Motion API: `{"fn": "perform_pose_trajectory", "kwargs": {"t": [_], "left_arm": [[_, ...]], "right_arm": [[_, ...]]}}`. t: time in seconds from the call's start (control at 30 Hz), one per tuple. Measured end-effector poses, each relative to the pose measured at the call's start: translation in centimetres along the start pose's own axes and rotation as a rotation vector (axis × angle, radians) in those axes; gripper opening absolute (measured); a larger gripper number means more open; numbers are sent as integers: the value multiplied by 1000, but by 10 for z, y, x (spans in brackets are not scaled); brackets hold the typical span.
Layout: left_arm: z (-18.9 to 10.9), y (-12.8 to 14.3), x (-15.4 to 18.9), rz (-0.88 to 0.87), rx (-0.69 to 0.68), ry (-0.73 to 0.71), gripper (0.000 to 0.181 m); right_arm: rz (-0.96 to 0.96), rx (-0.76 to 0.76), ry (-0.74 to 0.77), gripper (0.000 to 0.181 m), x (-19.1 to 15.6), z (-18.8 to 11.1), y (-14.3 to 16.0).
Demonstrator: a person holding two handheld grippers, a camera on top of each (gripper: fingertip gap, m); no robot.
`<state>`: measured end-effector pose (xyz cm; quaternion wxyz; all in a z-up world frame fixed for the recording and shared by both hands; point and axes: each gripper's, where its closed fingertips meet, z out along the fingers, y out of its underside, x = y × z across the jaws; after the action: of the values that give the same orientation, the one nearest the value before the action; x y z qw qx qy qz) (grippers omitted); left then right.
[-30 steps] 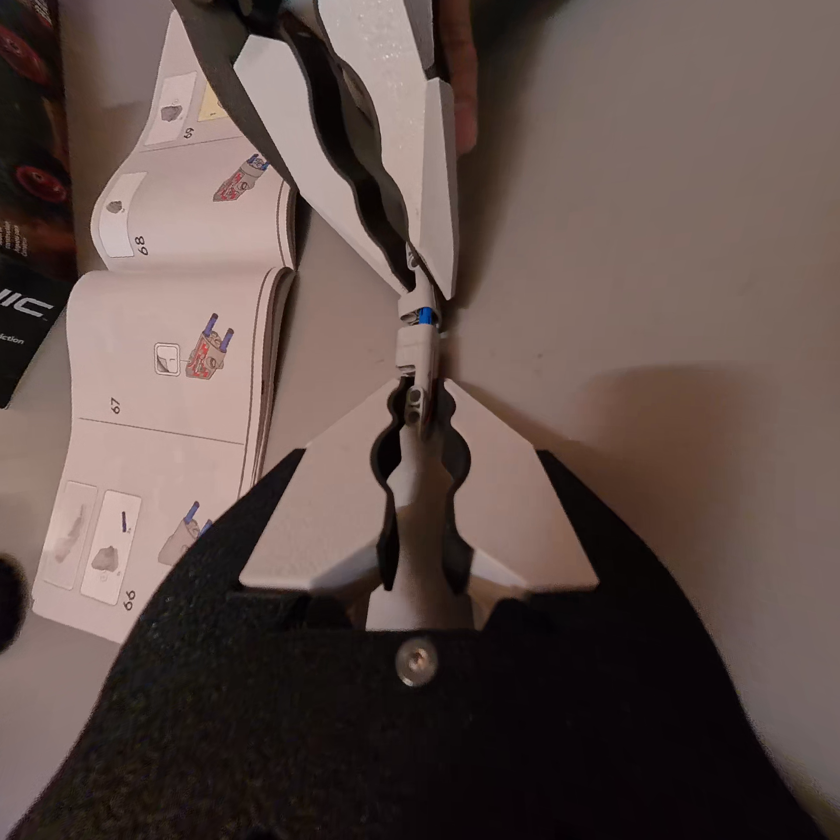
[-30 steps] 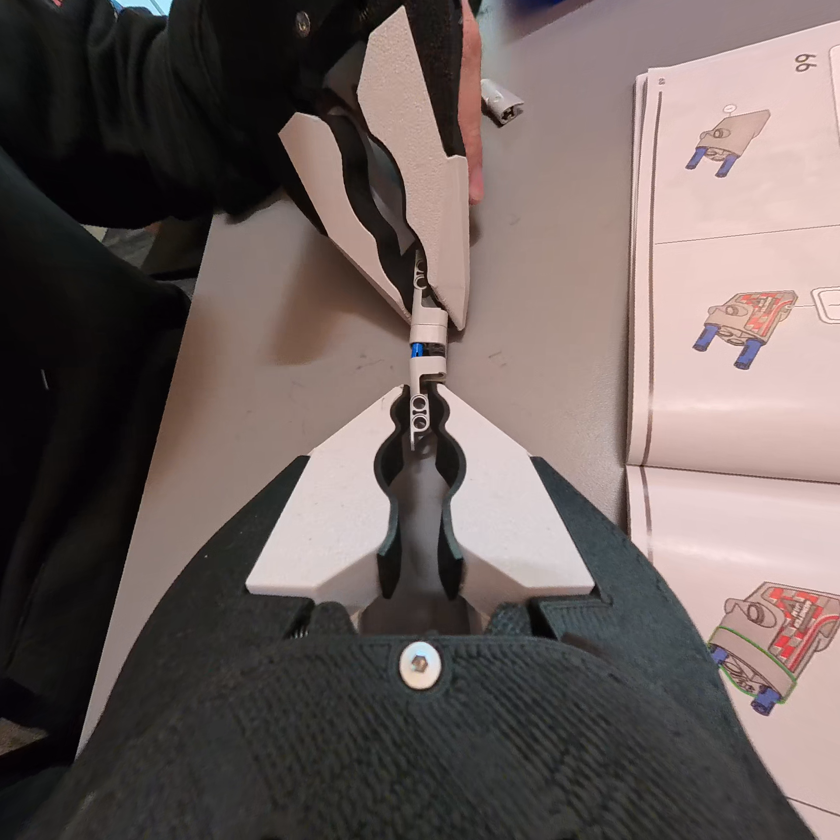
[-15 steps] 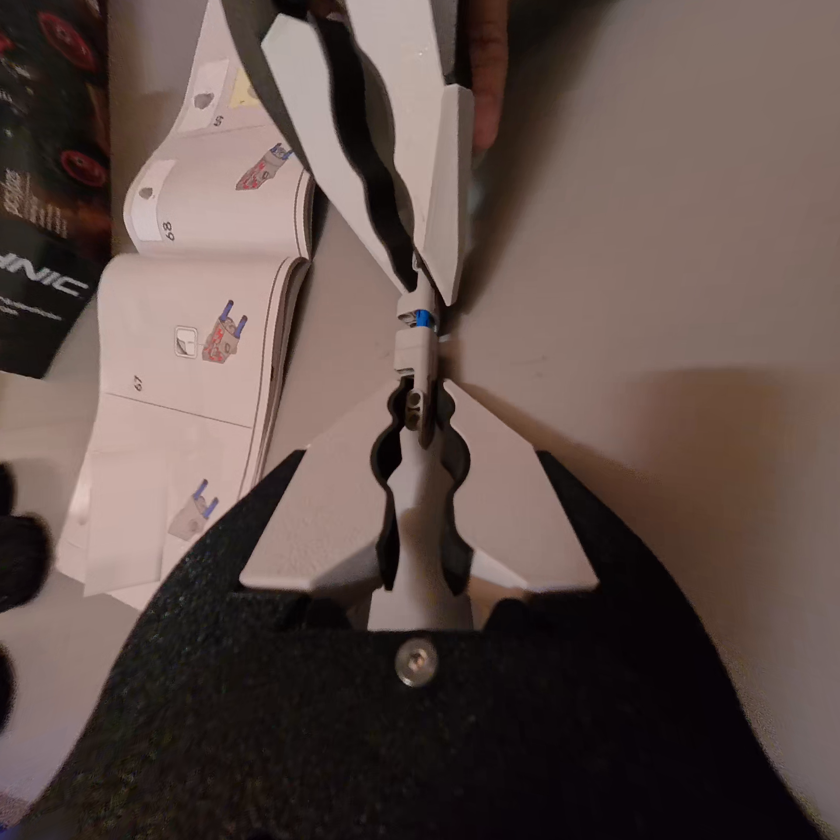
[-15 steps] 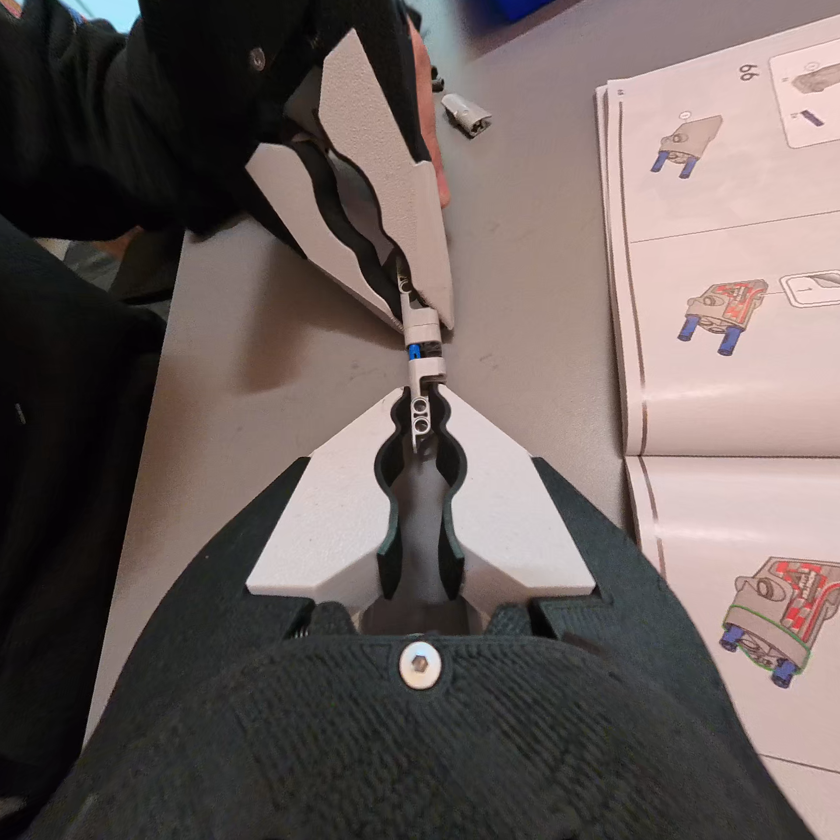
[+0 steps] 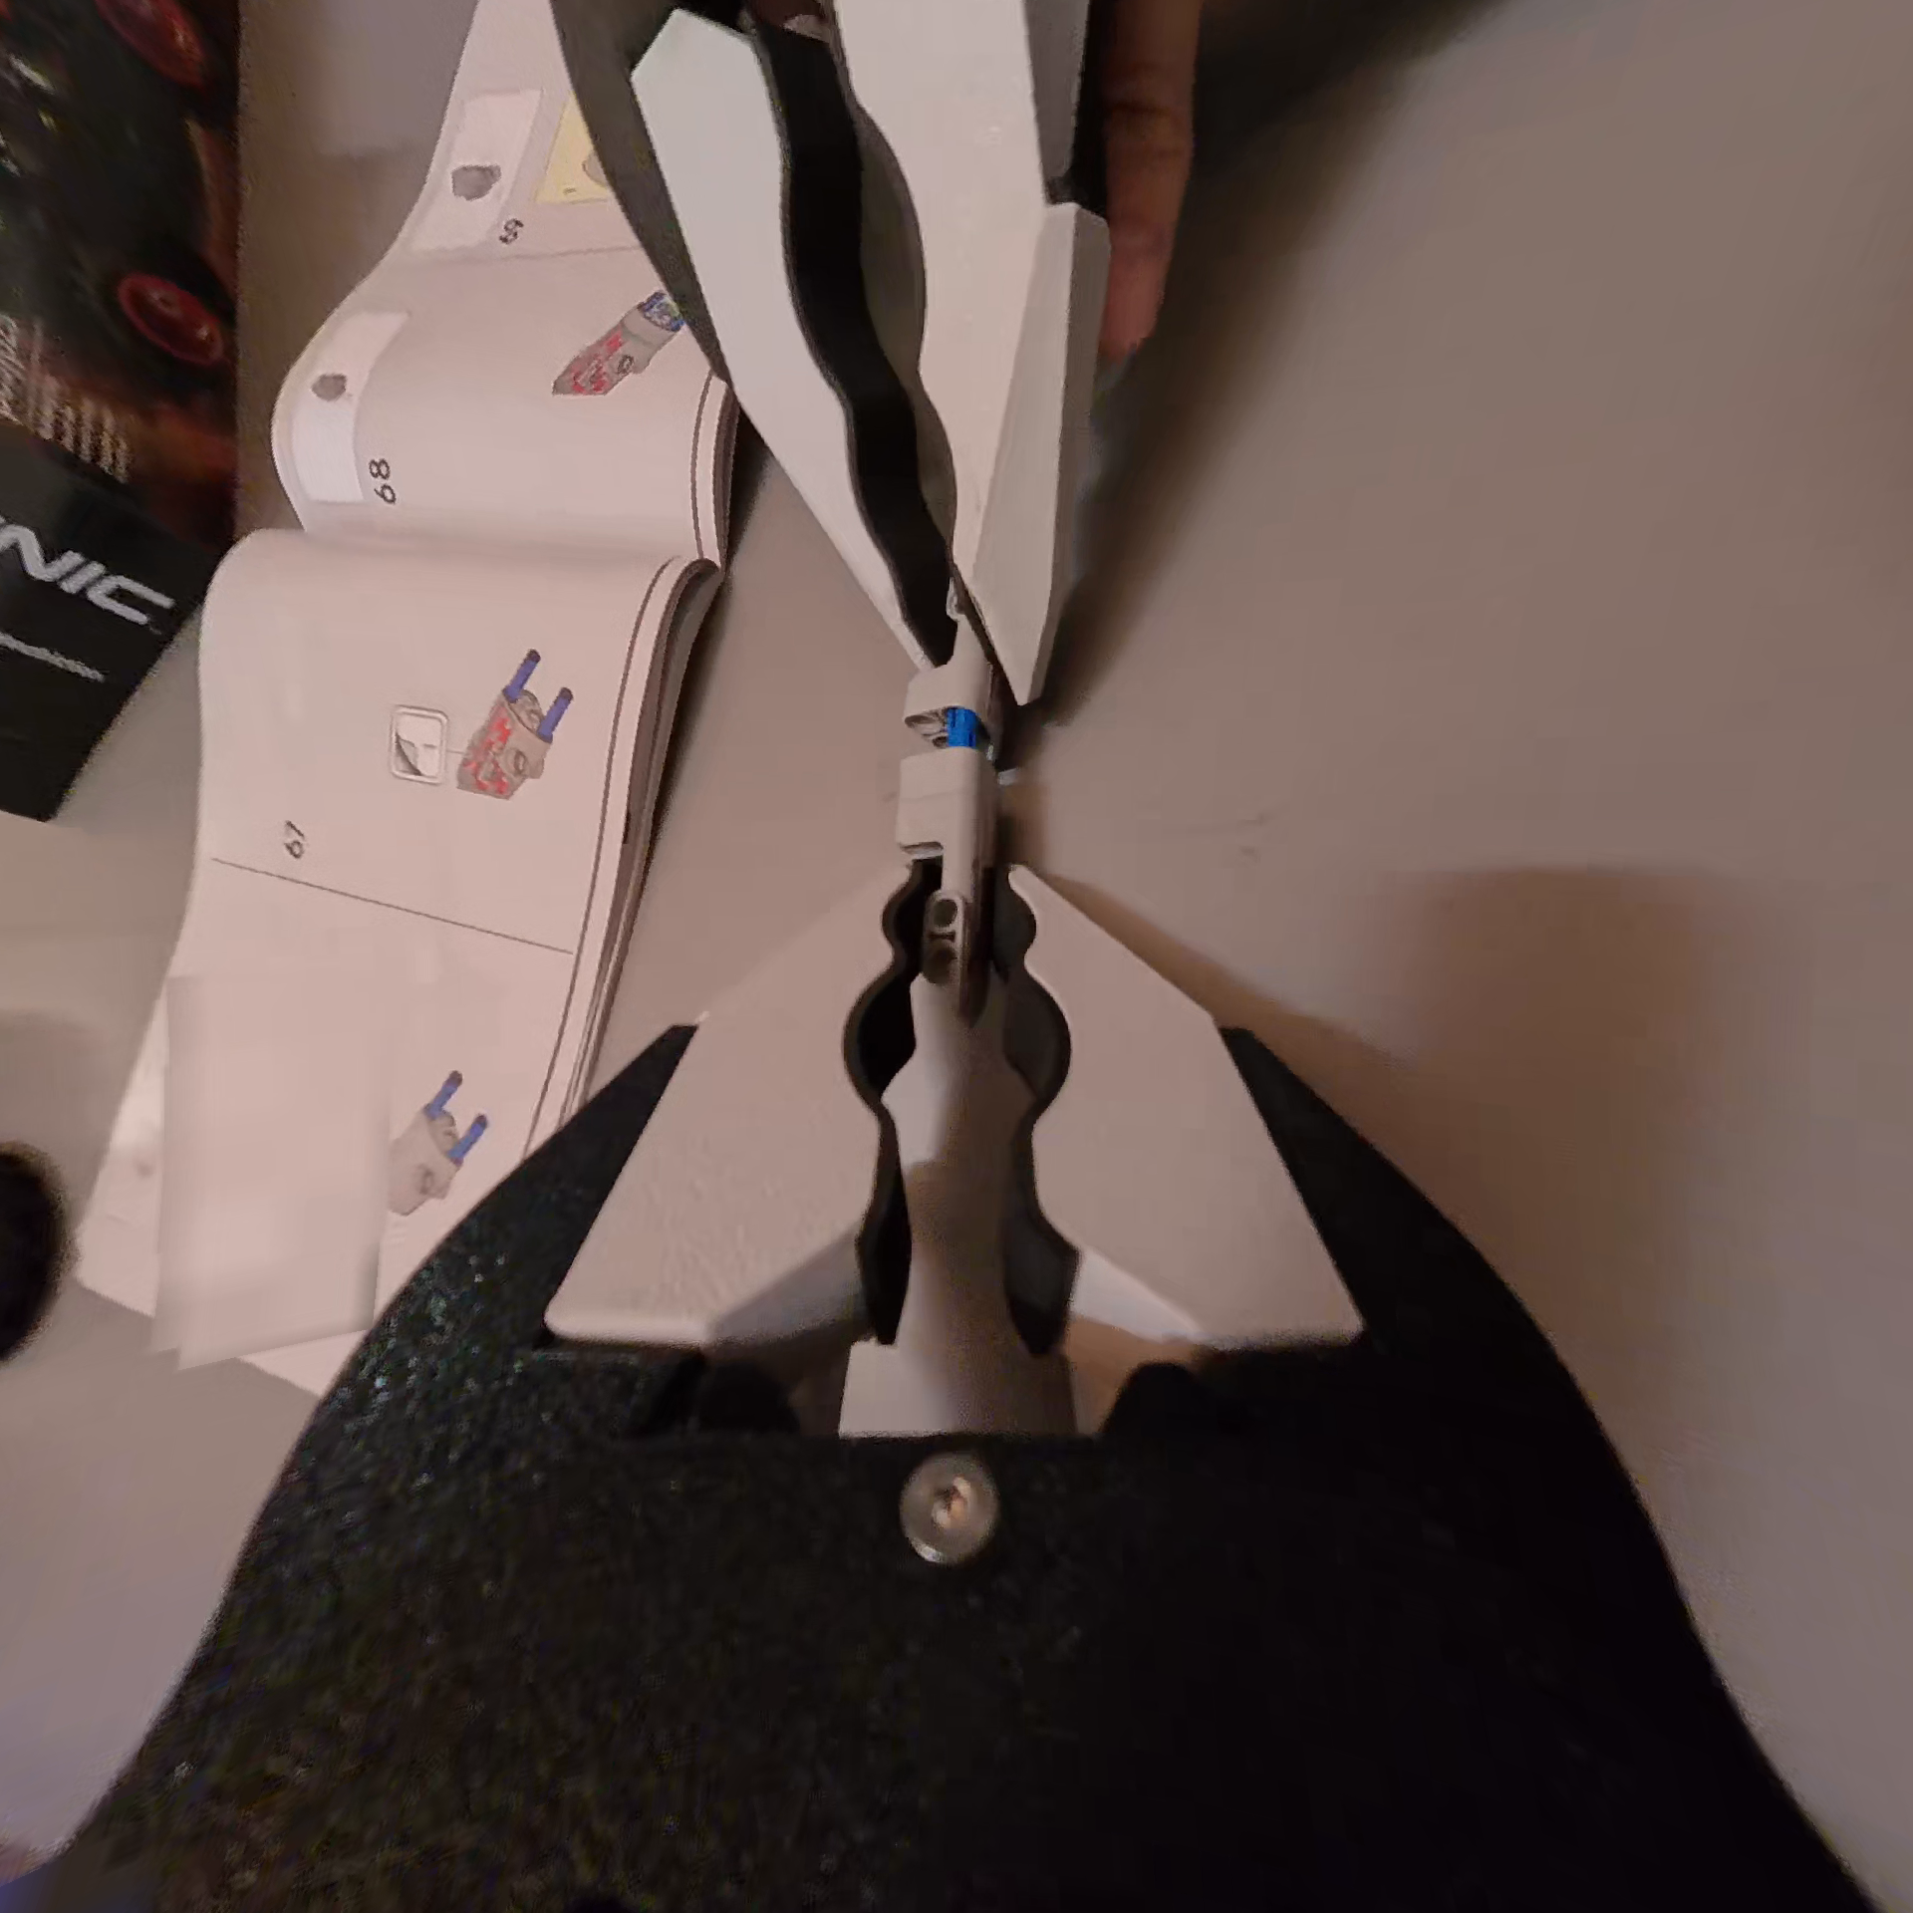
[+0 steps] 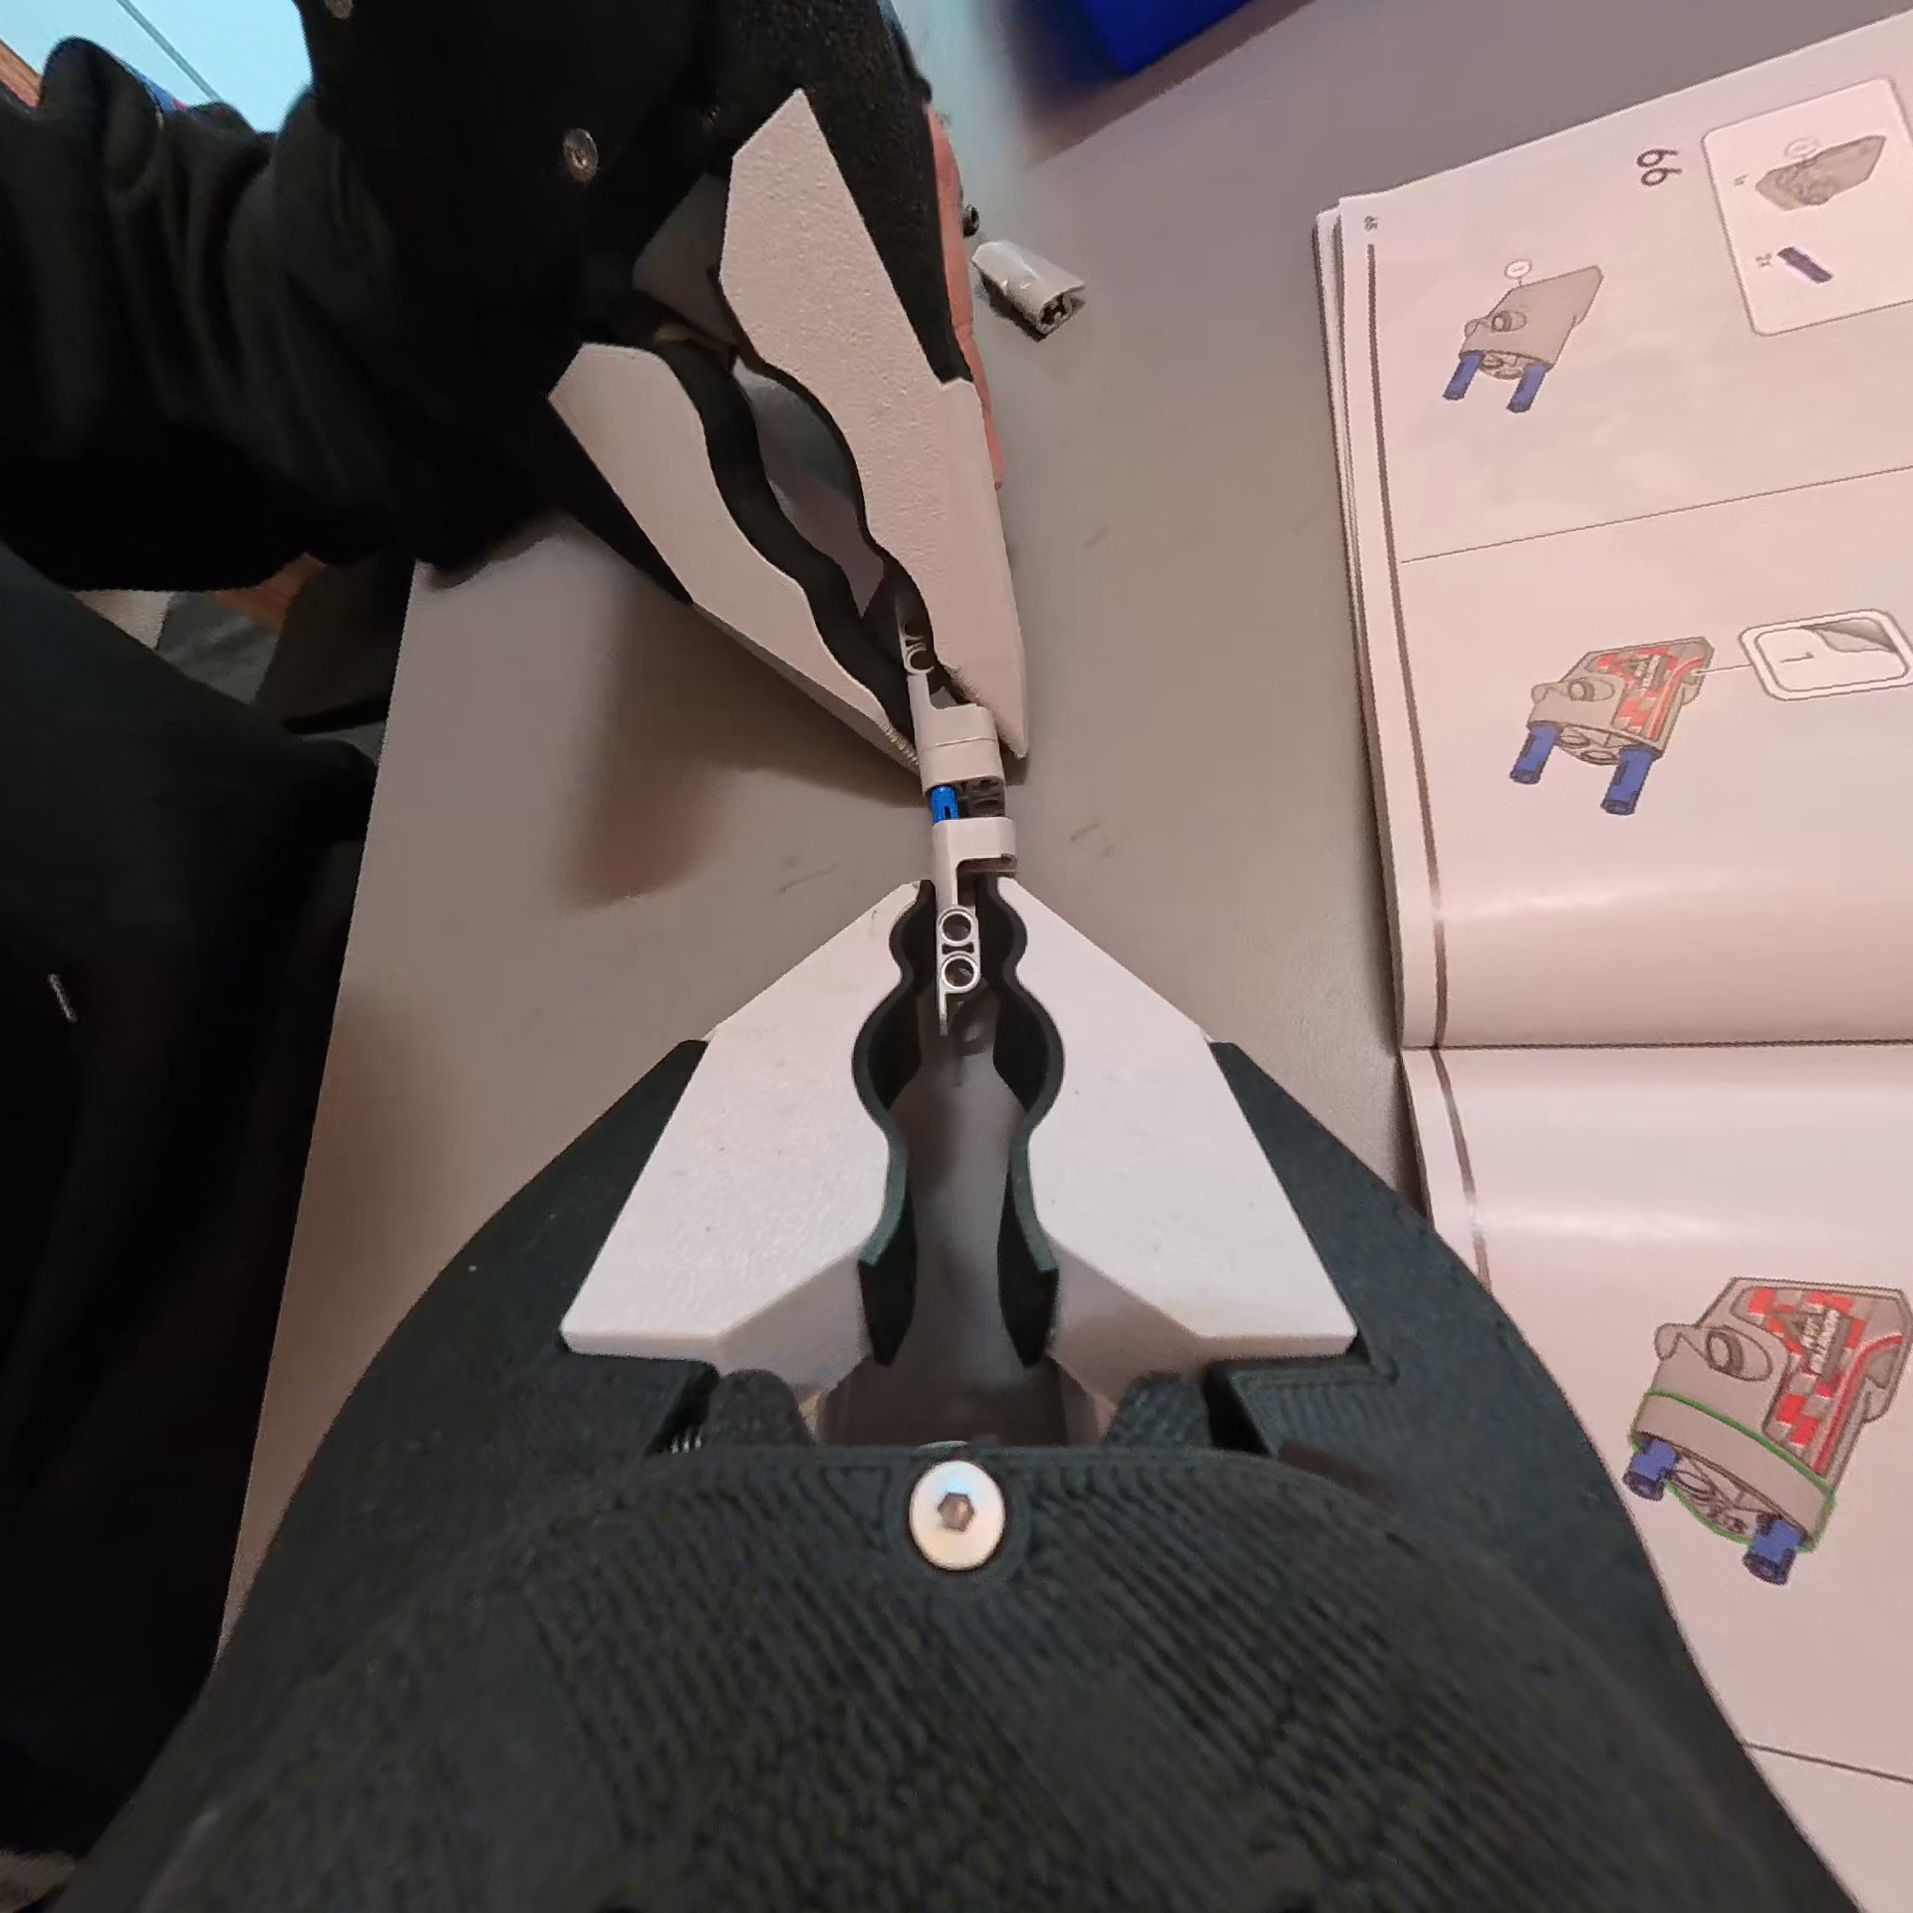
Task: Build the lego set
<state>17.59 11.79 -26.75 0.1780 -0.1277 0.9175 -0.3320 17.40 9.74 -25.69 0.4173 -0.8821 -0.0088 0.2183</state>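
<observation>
My left gripper point(image 5: 963, 880) is shut on a light grey lego beam piece point(image 5: 944, 813). My right gripper point(image 6: 965, 892) is shut on a second grey beam piece point(image 6: 971, 844). The two grippers meet tip to tip just above the grey table. A blue pin point(image 6: 944, 802) shows in the narrow gap between the two pieces and links them. In the left wrist view the right gripper point(image 5: 973, 673) comes down from the top with its piece point(image 5: 944, 704). In the right wrist view the left gripper point(image 6: 958, 725) comes in from the upper left with its piece point(image 6: 958, 751).
An open instruction booklet point(image 6: 1656, 725) lies on the table beside the grippers; it also shows in the left wrist view point(image 5: 414, 828). A dark lego box point(image 5: 83, 414) lies beyond it. A loose grey piece point(image 6: 1030, 280) lies behind the left gripper. A black sleeve point(image 6: 207, 311) and the table edge point(image 6: 342, 932) are nearby.
Both grippers have kept their hold and shifted a little over the table, tilting slightly. The two pieces stay joined by the blue pin, with about the same gap.
</observation>
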Motion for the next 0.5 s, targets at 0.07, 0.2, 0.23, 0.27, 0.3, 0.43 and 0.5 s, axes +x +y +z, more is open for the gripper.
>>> {"fn": "perform_pose_trajectory", "kwargs": {"t": [0.07,0.2,0.23,0.27,0.3,0.43,0.5], "left_arm": [[0,0,0,83,-9,-24,8],[-1,0,-1,132,-31,-45,8],[-1,0,-1,145,-29,-46,8],[-1,0,-1,161,-29,-48,8],[-1,0,-1,163,-32,-43,9],[0,1,0,8,-13,56,8],[1,2,1,-64,-3,100,8]], "right_arm": [[-10,-7,-4,6,-1,0,1],[-28,-14,-9,6,-1,0,1],[-14,-14,-21,6,-1,0,2],[7,-13,-37,7,-1,0,2],[29,-11,-53,7,-1,0,1],[58,0,-65,6,0,-1,0],[70,5,-68,6,0,0,-1]]}}
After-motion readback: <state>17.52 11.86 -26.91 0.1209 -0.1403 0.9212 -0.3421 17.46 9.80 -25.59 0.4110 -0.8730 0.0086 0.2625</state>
